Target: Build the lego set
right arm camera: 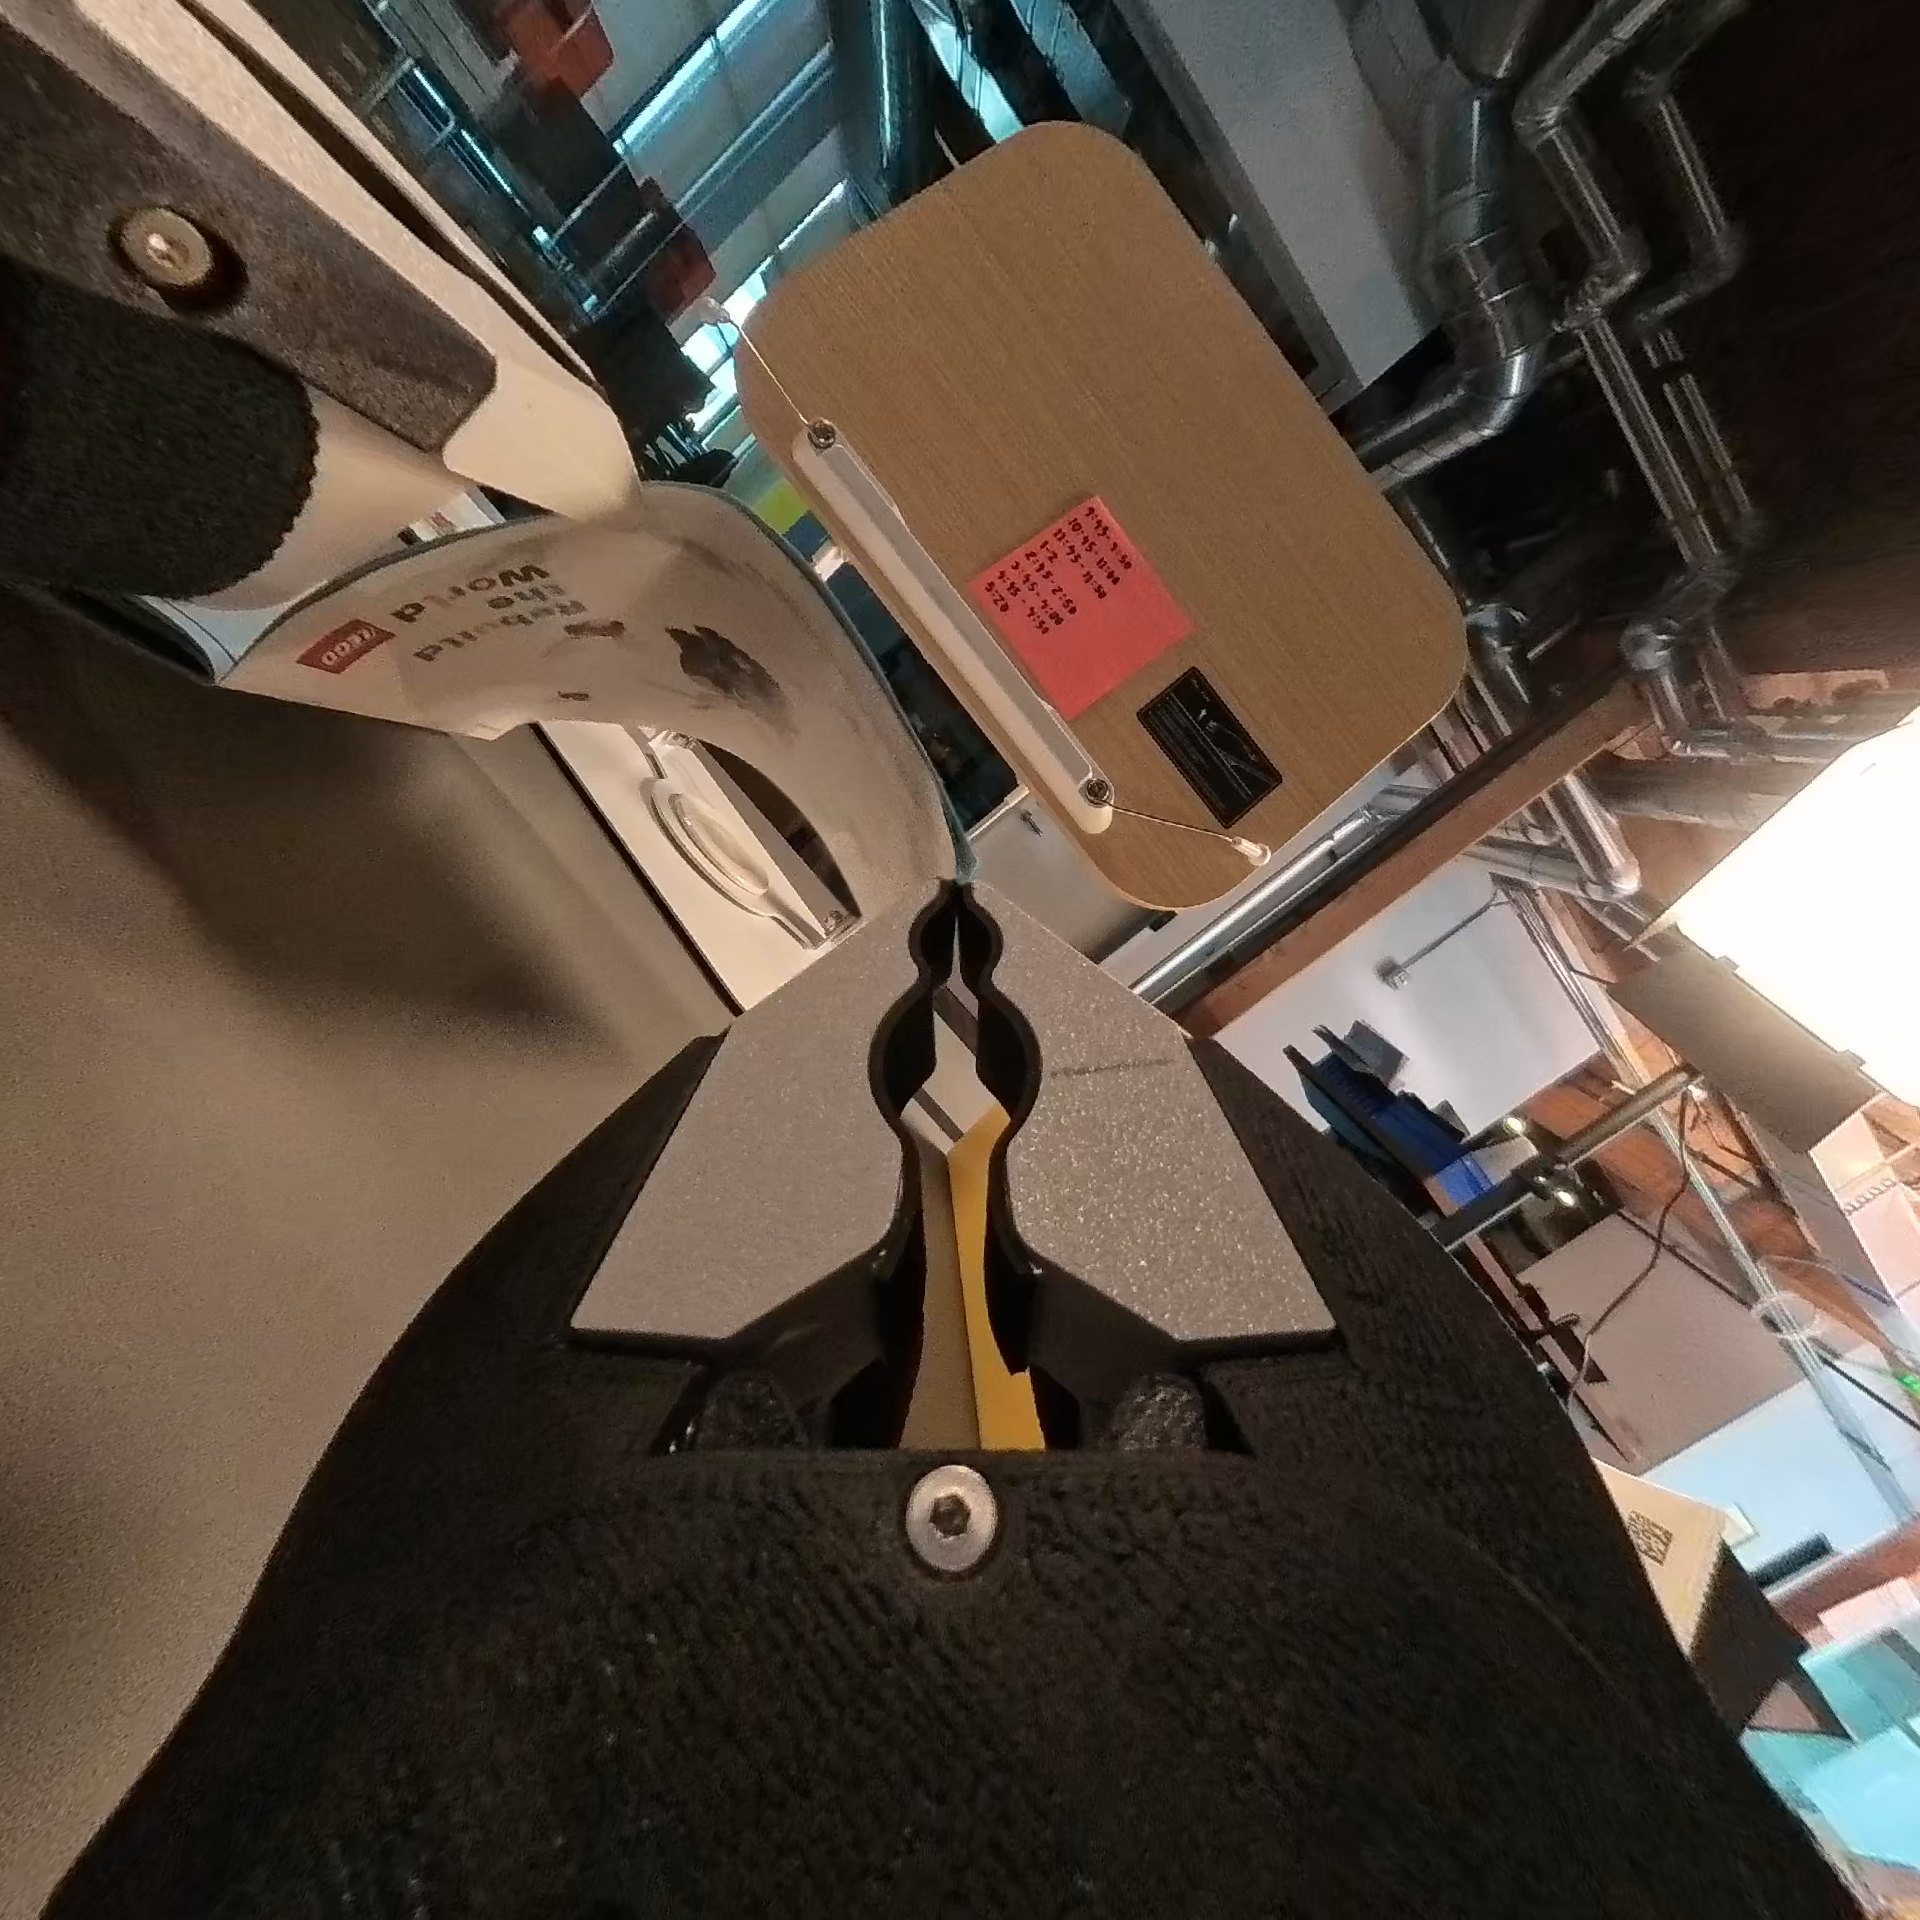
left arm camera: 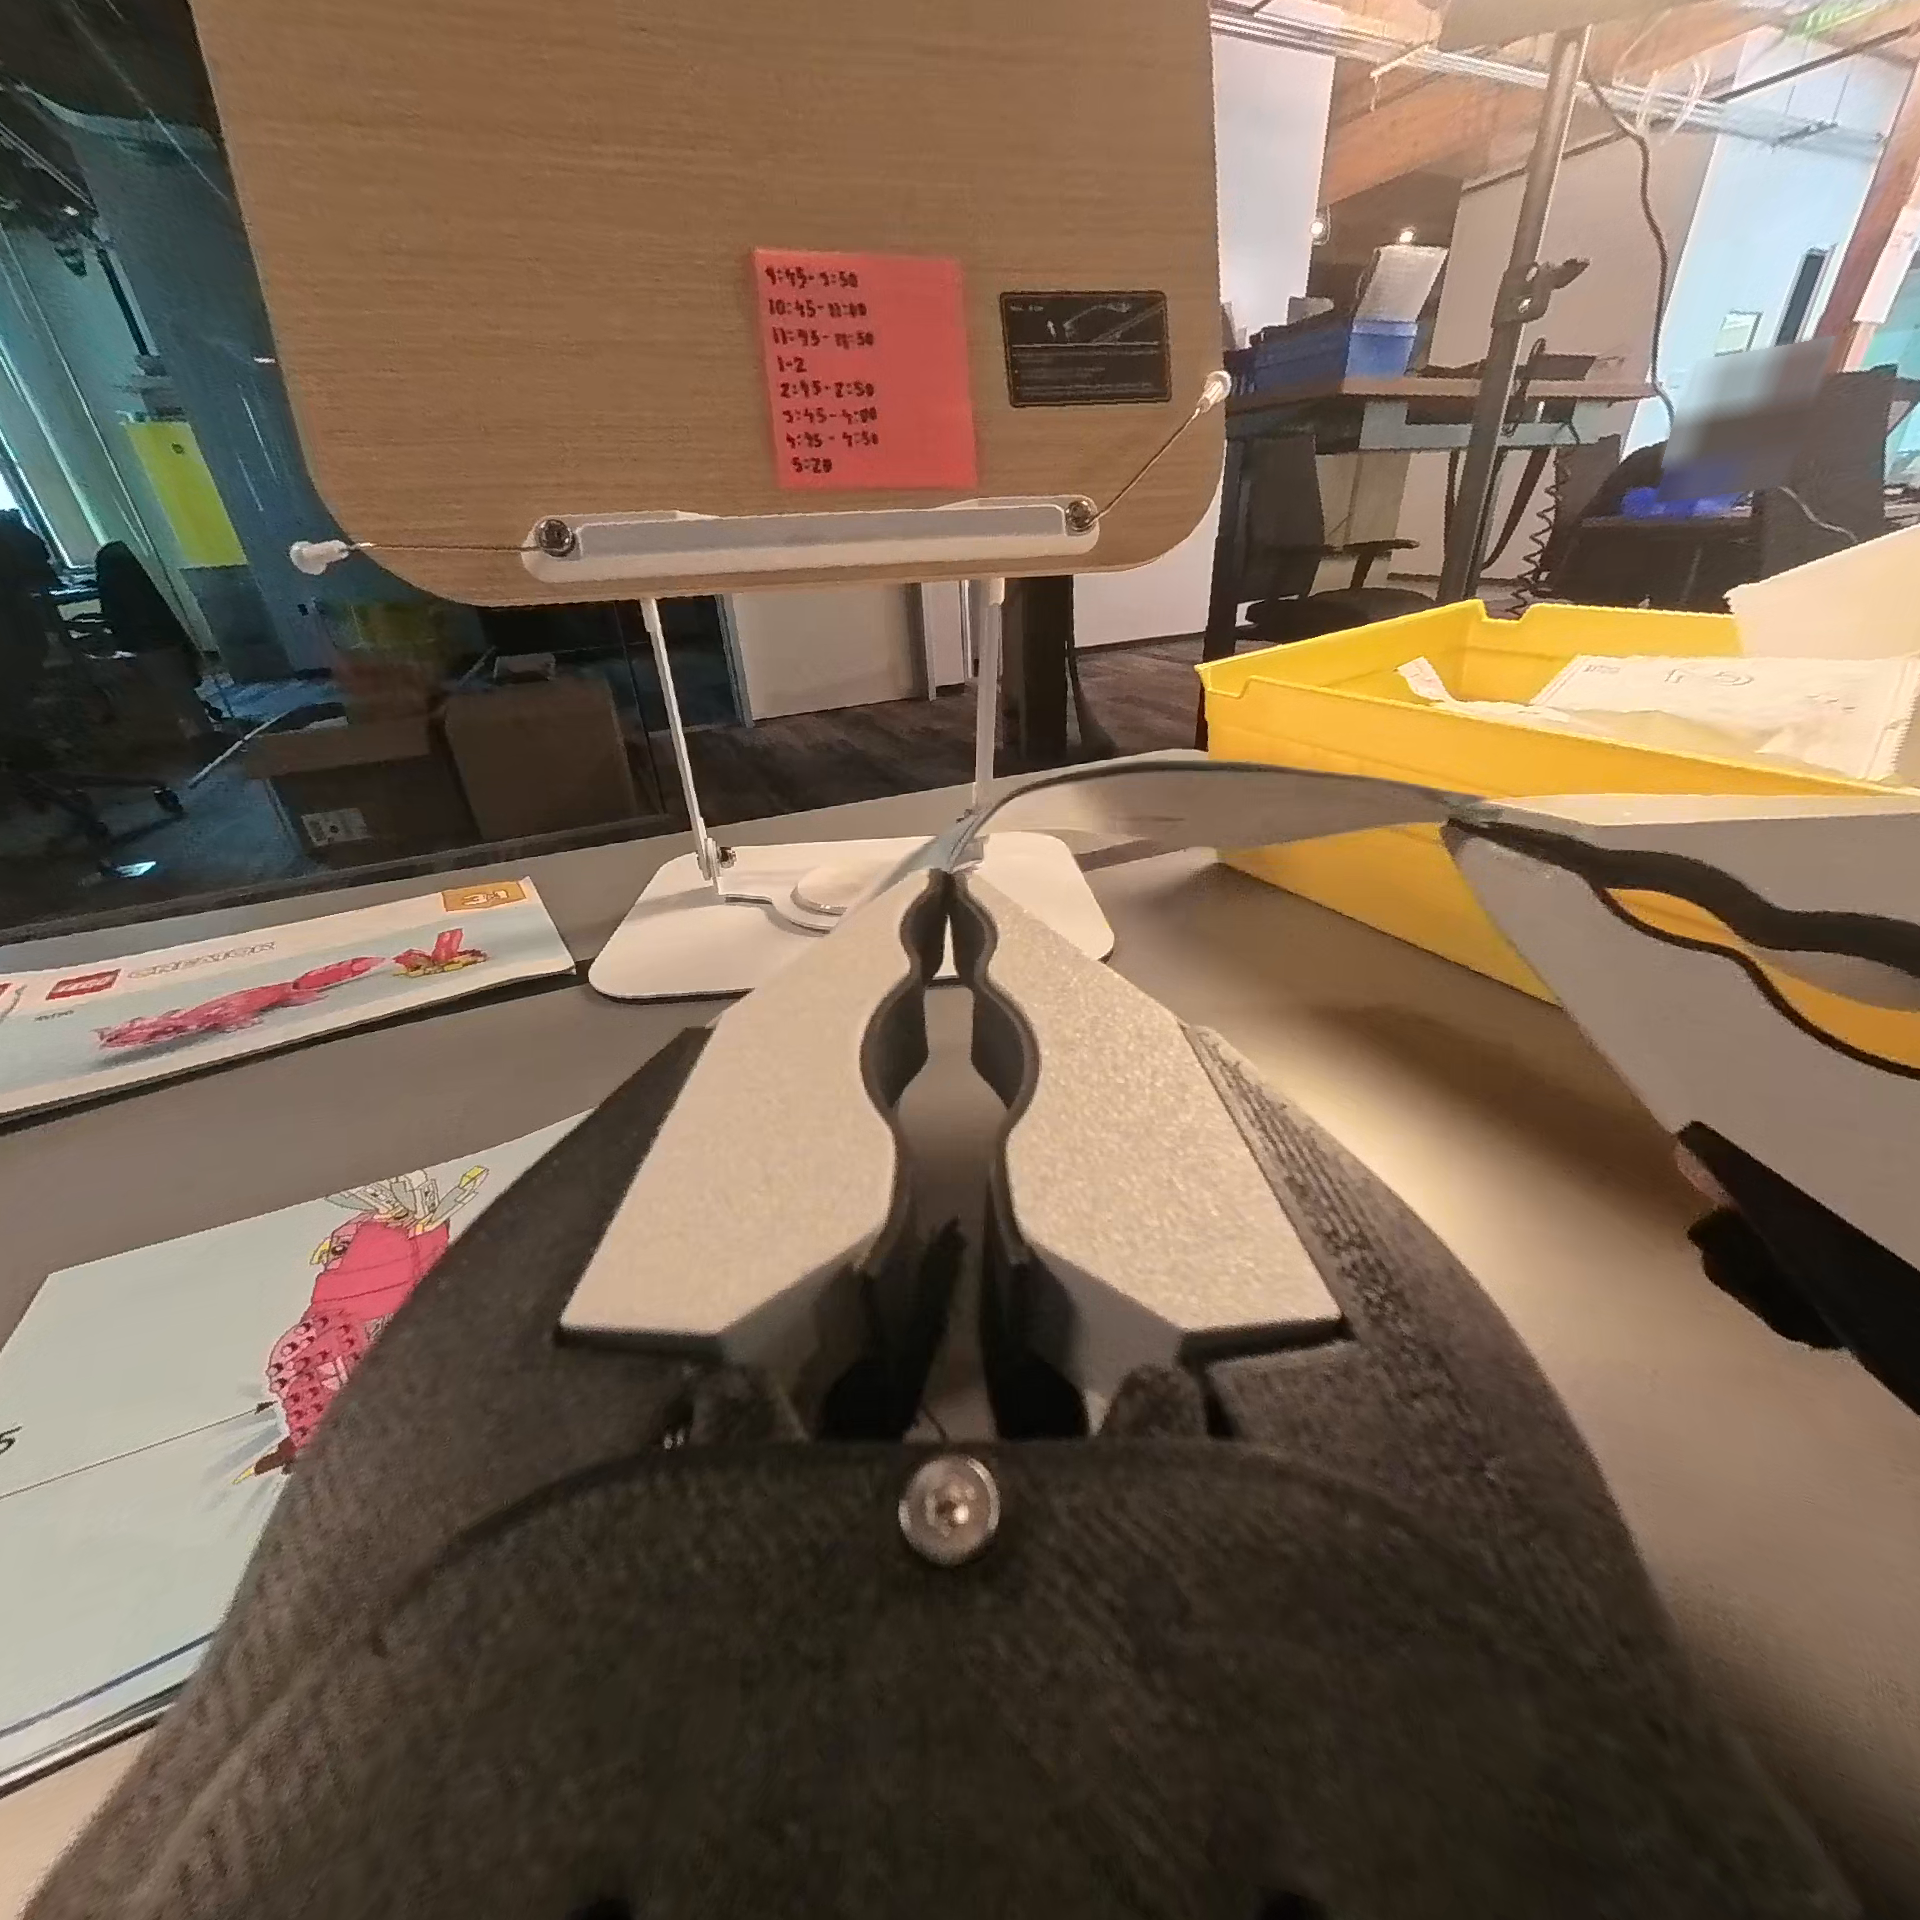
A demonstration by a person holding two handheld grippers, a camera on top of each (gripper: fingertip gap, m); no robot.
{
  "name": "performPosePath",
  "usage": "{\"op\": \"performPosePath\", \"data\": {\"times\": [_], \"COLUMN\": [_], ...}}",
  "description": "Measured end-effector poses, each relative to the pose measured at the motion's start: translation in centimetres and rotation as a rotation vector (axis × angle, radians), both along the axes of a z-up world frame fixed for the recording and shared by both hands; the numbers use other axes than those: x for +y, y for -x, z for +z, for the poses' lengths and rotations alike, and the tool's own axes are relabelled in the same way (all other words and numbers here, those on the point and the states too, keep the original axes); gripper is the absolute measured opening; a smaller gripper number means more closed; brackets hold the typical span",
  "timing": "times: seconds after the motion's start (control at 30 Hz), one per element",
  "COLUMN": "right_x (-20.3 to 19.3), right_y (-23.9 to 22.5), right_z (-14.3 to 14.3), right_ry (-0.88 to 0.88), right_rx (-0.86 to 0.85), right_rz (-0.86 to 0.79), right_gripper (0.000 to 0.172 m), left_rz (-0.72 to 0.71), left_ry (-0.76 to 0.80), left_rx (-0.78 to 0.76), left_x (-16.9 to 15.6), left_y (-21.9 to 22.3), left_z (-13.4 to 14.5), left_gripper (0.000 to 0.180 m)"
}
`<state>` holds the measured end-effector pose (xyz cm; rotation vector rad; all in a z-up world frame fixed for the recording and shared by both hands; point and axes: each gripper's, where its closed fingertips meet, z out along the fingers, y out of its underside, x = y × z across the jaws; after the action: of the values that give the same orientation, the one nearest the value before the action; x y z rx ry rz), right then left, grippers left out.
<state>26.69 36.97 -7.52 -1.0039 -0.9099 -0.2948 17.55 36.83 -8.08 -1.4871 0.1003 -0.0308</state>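
Two claws pinch one bent booklet (left arm camera: 1195, 805) above the surface (left arm camera: 1299, 1039): the left claw (left arm camera: 948, 878) is closed on one end at its tips, the right claw (right arm camera: 956, 885) closed on the other end, the sheet arching between them before the wooden book stand (left arm camera: 707, 260).

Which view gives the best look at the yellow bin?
The left wrist view. There the yellow bin stands on the table at right, its rim, front wall and the papers inside visible, partly behind the right tool. The right wrist view shows only a yellow sliver between its own fingers.
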Motion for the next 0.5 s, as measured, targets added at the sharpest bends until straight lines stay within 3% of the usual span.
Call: {"op": "performPosePath", "data": {"times": [0.5], "right_x": [-0.20], "right_y": [0.61], "right_z": [-0.48], "right_ry": [-0.004], "right_rx": [-0.041], "right_rz": [0.015], "right_gripper": [0.000], "left_rz": [-0.002], "left_ry": [0.001], "left_rx": [0.006], "left_x": [0.00], "left_y": [-0.08], "left_z": [-0.05], "left_gripper": [0.000]}}
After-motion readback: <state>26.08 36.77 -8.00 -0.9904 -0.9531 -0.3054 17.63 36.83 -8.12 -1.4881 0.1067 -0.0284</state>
